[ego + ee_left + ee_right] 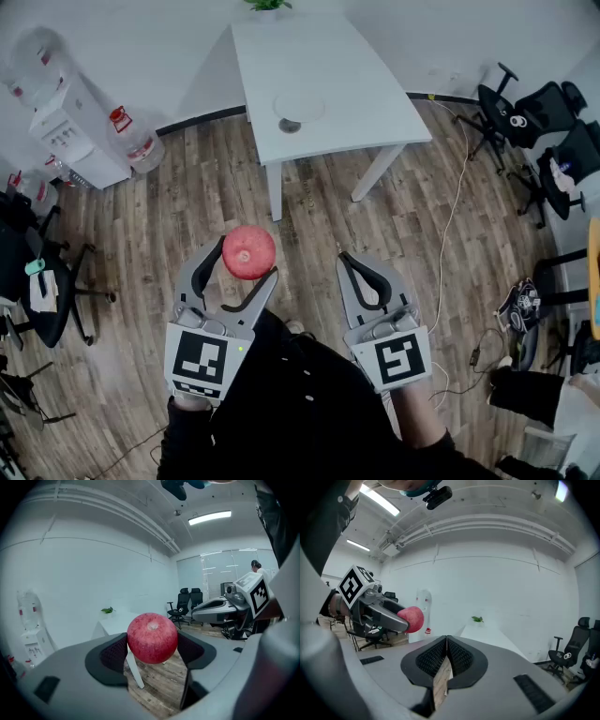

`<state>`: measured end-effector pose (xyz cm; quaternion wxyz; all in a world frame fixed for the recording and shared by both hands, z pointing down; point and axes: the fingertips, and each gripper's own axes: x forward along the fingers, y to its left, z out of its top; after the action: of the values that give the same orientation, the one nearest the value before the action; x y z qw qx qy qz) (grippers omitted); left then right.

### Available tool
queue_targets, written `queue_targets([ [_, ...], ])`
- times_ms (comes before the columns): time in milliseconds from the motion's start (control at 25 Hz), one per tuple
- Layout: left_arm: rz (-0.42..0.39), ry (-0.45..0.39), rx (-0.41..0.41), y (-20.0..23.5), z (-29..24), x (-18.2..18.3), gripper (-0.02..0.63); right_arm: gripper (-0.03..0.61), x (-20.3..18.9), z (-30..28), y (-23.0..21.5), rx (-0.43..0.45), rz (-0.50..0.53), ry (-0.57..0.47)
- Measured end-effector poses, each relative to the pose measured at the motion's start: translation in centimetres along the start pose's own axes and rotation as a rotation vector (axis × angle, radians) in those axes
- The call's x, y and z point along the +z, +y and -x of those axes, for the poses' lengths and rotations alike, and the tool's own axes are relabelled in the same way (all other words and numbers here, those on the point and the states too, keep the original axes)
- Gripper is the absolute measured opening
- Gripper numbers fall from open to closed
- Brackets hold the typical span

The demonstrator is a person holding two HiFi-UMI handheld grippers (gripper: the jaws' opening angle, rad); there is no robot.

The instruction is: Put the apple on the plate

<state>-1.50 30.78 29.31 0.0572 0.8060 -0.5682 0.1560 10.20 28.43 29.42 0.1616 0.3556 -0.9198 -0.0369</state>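
My left gripper [242,259] is shut on a red apple [248,251], held in the air over the wooden floor, well short of the white table [366,94]. In the left gripper view the apple [152,637] sits squarely between the two black pads [115,652]. A clear glass plate [299,108] lies on the table, near its front half. My right gripper [350,263] hovers beside the left one, shut with nothing in it; its pads [436,657] meet. From the right gripper view the apple [411,618] shows at the left, in the other gripper.
A water dispenser [70,131] and bottle [131,141] stand at the left wall. Office chairs [525,117] sit at the right, another chair [47,291] at the left. A cable [450,216] runs over the floor. A small plant [267,5] stands at the table's far end.
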Motion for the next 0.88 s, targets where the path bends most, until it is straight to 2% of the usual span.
queue_targets([
  [120,-0.001,0.000,-0.008,-0.3,0.0,-0.1,0.344,0.041,0.0,0.1,0.2,0.000,0.003,-0.003],
  [280,-0.065,-0.038,-0.035,-0.6,-0.2,-0.2,0.344,0.041,-0.3,0.3,0.4,0.005,0.001,0.002],
  [440,0.001,-0.008,-0.015,-0.9,-0.1,-0.1,0.344,0.041,-0.5,0.5,0.5,0.006,-0.006,0.007],
  [880,-0.006,-0.022,-0.019,-1.8,-0.3,0.4,0.344,0.042,-0.3,1.7,-0.4,-0.022,-0.023,-0.016],
])
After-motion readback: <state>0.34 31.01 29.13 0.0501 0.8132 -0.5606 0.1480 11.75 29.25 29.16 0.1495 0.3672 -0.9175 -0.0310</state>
